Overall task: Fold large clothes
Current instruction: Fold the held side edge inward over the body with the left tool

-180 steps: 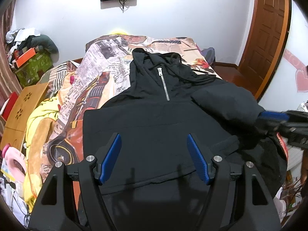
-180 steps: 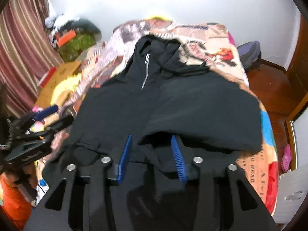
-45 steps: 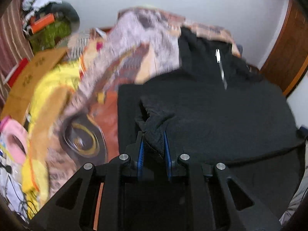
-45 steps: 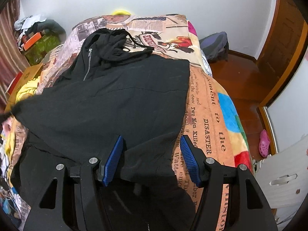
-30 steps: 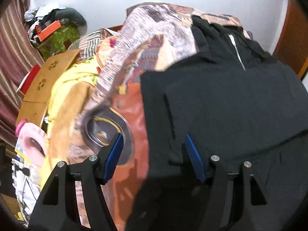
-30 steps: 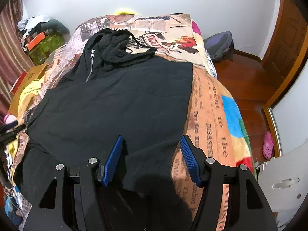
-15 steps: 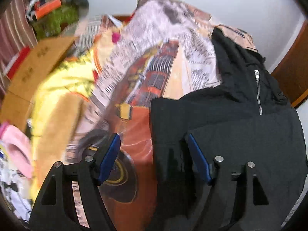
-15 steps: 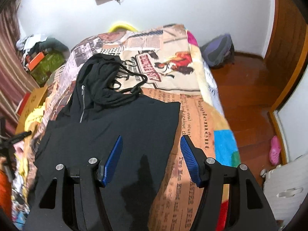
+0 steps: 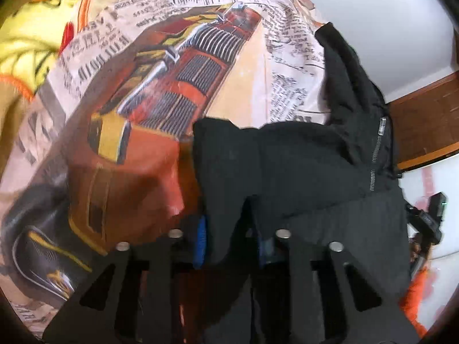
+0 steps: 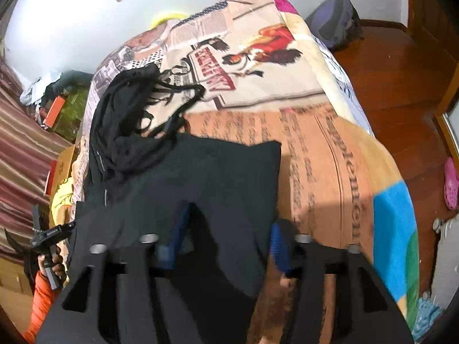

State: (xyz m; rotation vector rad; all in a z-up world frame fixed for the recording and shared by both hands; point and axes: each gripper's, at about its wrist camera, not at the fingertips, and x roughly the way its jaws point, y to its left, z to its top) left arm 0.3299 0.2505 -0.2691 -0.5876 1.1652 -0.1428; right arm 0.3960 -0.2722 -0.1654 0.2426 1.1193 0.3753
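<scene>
Now black hoodie (image 9: 301, 166) flat on printed bedspread (image 9: 172, 57). Left gripper (image 9: 229, 240), right gripper (image 10: 226, 238) closing over shoulder edges, fabric between jaws. Risk: shallow bite, layers slip, fold skews.

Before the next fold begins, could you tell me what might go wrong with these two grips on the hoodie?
1. Both grippers are closing near the side edges of the hoodie; the left gripper may catch only one layer, so the fold sags.
2. The right gripper might pinch the blanket too.
3. The loose drawstrings could end up bunched inside.
</scene>
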